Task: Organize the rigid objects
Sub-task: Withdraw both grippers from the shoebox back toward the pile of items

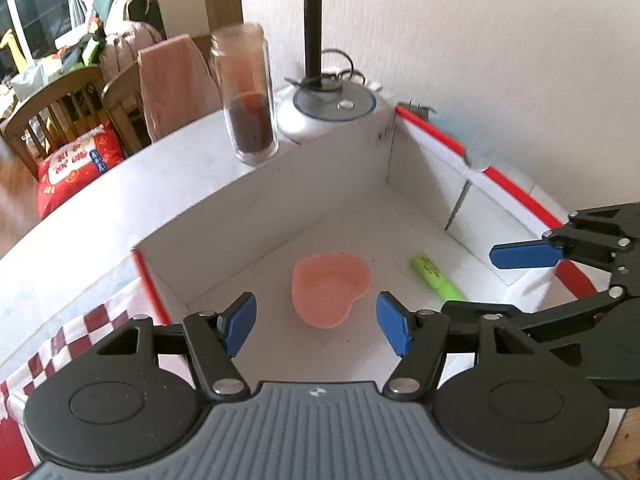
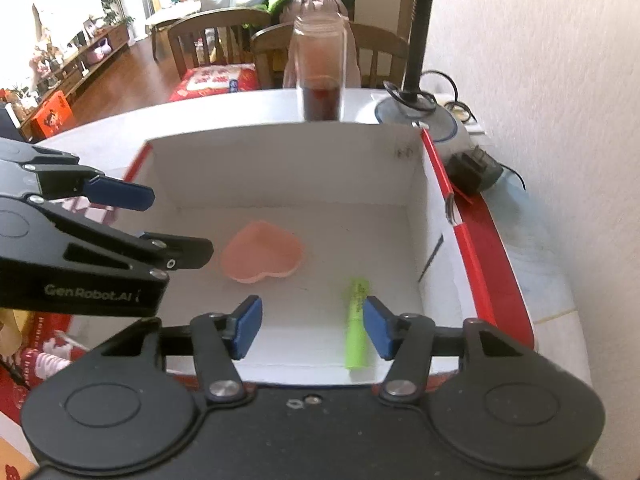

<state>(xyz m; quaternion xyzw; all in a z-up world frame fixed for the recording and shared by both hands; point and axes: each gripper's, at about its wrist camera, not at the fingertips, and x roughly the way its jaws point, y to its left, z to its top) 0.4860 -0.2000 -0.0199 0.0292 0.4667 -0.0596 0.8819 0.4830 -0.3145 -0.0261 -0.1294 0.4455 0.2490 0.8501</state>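
Landmark: the white box [image 2: 288, 168] with red edges on the bench [image 2: 120, 120] — every place below is given relative to it.
Heart dish: a pink heart-shaped dish [image 2: 264, 252] lies flat on the box floor, toward the middle, touching no wall.
Marker: a green marker [image 2: 356, 328] lies on the box floor near the front wall, to the dish's right in the right wrist view, apart from it.
Left hand-held gripper [image 1: 316, 322]: open, nothing between the pads, hanging above the box over the dish.
Right hand-held gripper [image 2: 312, 326]: jaws apart and empty; the marker shows beside the right pad in its own view but looks to lie on the floor below, not pinched.
Jar: a tall clear jar [image 1: 248, 96] with dark contents stands on the bench just outside the box's far wall, mouth uncovered as far as I can tell.
Lamp: a lamp base [image 1: 332, 108] with a cable sits beside the jar, outside the box's far corner.
Risk, collision: both grippers hang over the same box, close together — a sideways move by either could knock the other.
Risk, jar: reaching beyond the far wall could tip the jar, which looks top-heavy and would probably spill.
Risk, crowding: another item dropped in carelessly could land on the dish or roll the marker.
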